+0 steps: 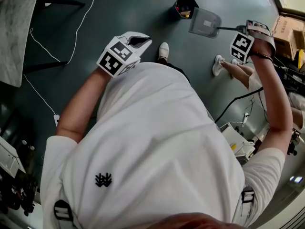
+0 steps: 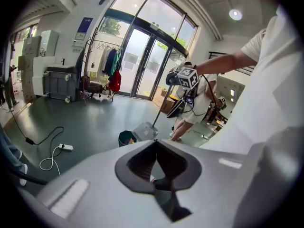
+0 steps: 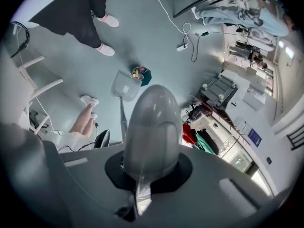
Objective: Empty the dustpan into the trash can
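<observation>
In the head view my right gripper point(image 1: 249, 36) is shut on the thin handle point(image 1: 228, 29) of a grey dustpan point(image 1: 205, 22). The pan hangs tilted right beside the rim of a small dark trash can point(image 1: 185, 7) with colourful scraps inside. The right gripper view looks down the handle: its rounded grey end point(image 3: 152, 122) fills the jaws, with the dustpan point(image 3: 124, 86) and the trash can point(image 3: 142, 74) far below. My left gripper point(image 1: 127, 50) is held near my chest, shut and empty. Its view shows the trash can point(image 2: 126, 137) and dustpan point(image 2: 145, 130) ahead.
Another person's legs and white shoes point(image 1: 218, 66) stand just right of the can. White cables point(image 1: 78, 23) and a power strip point(image 2: 66, 147) lie on the dark floor. A grey table point(image 1: 14, 37) is at the left, cardboard boxes point(image 1: 287, 32) at the right.
</observation>
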The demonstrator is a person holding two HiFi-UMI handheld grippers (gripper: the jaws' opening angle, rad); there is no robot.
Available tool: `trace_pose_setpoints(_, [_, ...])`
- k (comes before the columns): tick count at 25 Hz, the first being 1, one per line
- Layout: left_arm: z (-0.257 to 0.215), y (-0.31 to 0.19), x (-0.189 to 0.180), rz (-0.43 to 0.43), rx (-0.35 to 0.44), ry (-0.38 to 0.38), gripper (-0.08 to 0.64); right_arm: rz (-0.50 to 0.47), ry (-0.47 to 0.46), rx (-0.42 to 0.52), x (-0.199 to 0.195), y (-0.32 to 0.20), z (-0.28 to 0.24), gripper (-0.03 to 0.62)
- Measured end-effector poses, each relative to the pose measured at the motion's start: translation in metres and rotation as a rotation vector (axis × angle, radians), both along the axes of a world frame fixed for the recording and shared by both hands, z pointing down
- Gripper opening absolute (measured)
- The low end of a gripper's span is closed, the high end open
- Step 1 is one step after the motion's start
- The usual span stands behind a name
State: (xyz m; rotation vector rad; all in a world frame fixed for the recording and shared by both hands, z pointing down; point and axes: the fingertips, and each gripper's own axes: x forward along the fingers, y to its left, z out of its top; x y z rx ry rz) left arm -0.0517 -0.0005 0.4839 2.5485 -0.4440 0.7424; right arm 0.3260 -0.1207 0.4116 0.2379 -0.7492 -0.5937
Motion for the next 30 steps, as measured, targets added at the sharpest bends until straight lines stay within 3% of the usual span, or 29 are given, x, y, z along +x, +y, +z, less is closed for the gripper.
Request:
trace_pose_setpoints(9, [0.000,0.025,-0.021,0.104,0.008,-0.019,0.058,0.216,-0.067,0.012,0.009,0.082,0.013,-0.002])
trace_pose_setpoints(15, [0.009,0.045,-0.034,0.185,-0.017,-0.033,0.058,0.527,-0.231,0.037,0.024,0.151,0.036,-0.002])
trace_pose_setpoints(18, [0.011,0.053,-0.039,0.213,-0.022,-0.041,0.058,0.734,-0.386,0.050,0.024,0.193,0.055,-0.002])
trace_pose_setpoints(22, [0.010,0.057,-0.033,0.220,-0.027,-0.040,0.058,1.017,-0.677,0.091,0.008,0.235,0.074,-0.002])
trace_pose_setpoints(26, [0.011,0.053,-0.024,0.229,-0.030,-0.039,0.058,1.156,-0.873,0.172,-0.017,0.256,0.081,-0.002])
trace_pose_setpoints(30, [0.007,0.056,-0.009,0.250,-0.032,-0.038,0.058,1.226,-1.075,0.229,-0.051,0.271,0.086,0.000])
